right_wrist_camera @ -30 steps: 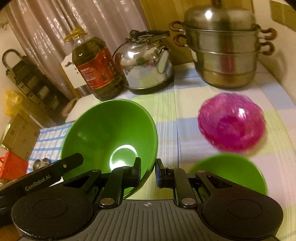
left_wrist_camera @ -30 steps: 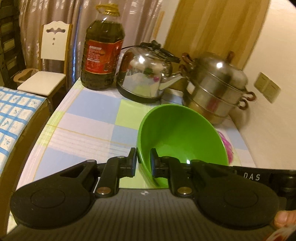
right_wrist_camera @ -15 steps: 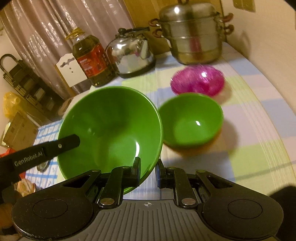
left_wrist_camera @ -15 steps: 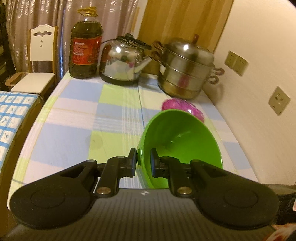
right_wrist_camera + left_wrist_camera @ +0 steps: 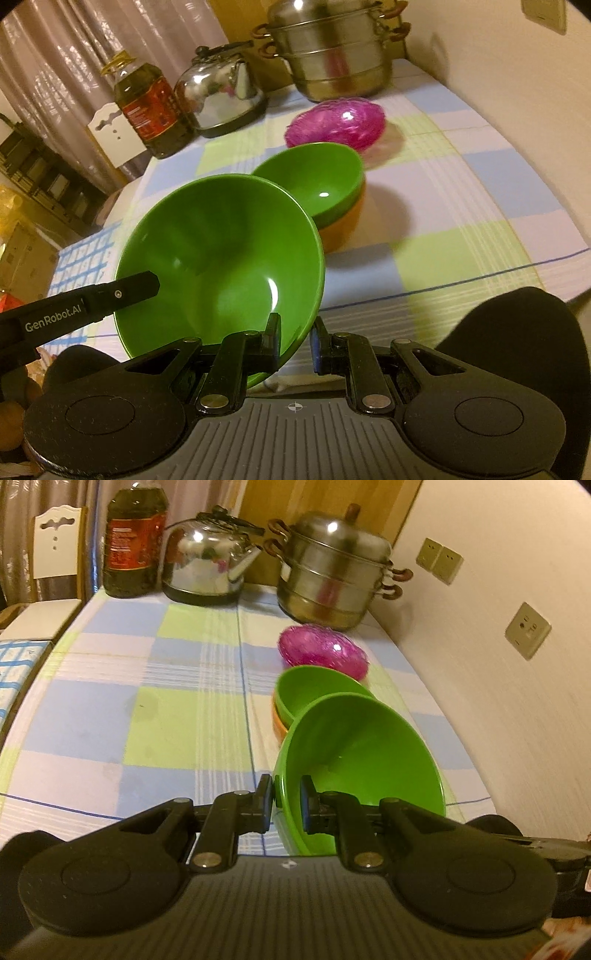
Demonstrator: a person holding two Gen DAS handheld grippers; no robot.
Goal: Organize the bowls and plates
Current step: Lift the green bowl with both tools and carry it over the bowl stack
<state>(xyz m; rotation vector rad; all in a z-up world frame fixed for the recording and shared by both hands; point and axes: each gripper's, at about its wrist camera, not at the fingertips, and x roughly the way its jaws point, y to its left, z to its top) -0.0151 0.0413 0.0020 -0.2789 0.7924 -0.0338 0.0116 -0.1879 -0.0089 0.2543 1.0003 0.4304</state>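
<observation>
Both tongs (image 5: 287,800) carried the large green bowl (image 5: 364,751) nearer, beside stacked bowls (image 5: 314,694).

The large green plastic bowl (image 5: 364,753) is smooth and glossy, as is the smaller green bowl (image 5: 317,181) nested in an orange one (image 5: 345,225). The crinkled magenta bowl (image 5: 325,653) looks translucent and shiny. The polished steel kettle (image 5: 207,561) and stacked steel steamer pot (image 5: 332,576) mirror the room. A smooth checked cloth covers the table (image 5: 166,701). The black tongs (image 5: 287,801) look like matt plastic.
</observation>
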